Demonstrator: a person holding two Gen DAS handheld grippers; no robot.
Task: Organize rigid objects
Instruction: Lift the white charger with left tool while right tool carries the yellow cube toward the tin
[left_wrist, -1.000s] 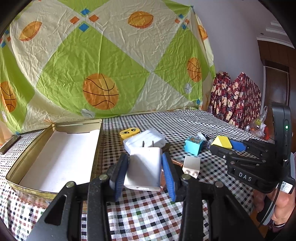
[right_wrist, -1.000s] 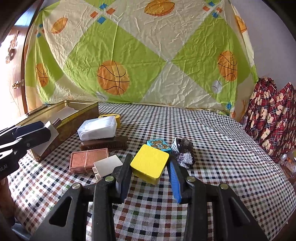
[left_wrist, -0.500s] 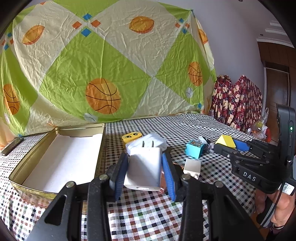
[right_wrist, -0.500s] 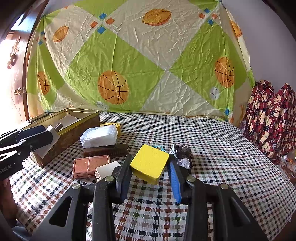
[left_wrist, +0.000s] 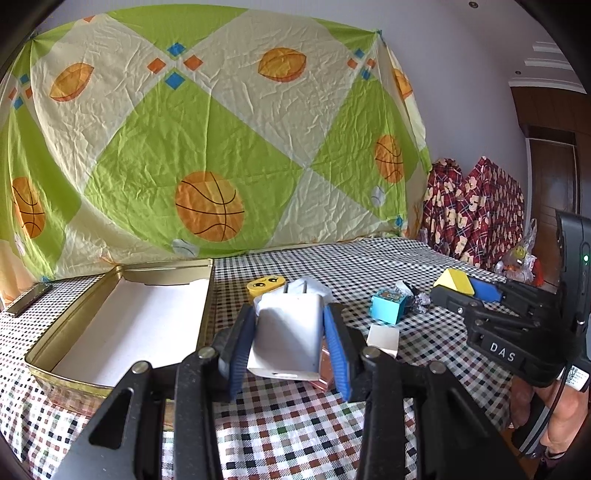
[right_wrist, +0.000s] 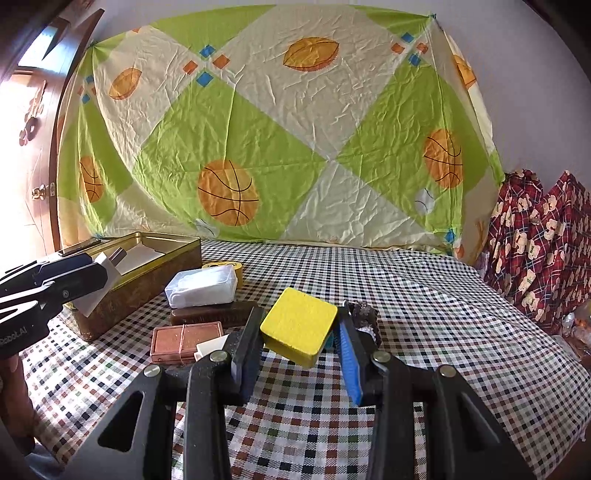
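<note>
- While the left gripper (left_wrist: 290, 345) clamps a white charger (left_wrist: 286, 336) between its blue pads, the plug prongs point away from the camera and the charger hangs clear of the cloth (left_wrist: 295, 424).
- Just left of that grip lies the open gold tin (left_wrist: 74, 317), its white-lined floor bare; the charger is outside it, beside its right wall.
- Behind the charger sit a yellow face-printed piece (left_wrist: 266, 285) and a white box, the box mostly hidden.
- To the right on the cloth are a flat white tile (left_wrist: 384, 338), a blue cube (left_wrist: 388, 308) and a crumpled foil wrapper (left_wrist: 413, 293).
- At the far left edge a thin metal bar (left_wrist: 27, 301) lies beside the tin.
- Over on the other side, the right gripper (right_wrist: 299, 338) is clenched on a yellow block (right_wrist: 299, 326), tilted and lifted off the cloth.
- Left of that grip lie a copper-coloured case (right_wrist: 184, 341) with a band round it, a dark brown bar (right_wrist: 210, 314) and a white plastic box (right_wrist: 203, 286) resting on the bar.
- Partly hidden behind the right finger is a dark, shiny lump (right_wrist: 364, 319), possibly the foil wrapper.
- From this view the tin stands far left, with the left gripper and its charger near its front corner.
- Behind the table hangs a green and cream basketball sheet (right_wrist: 277, 129).
</note>
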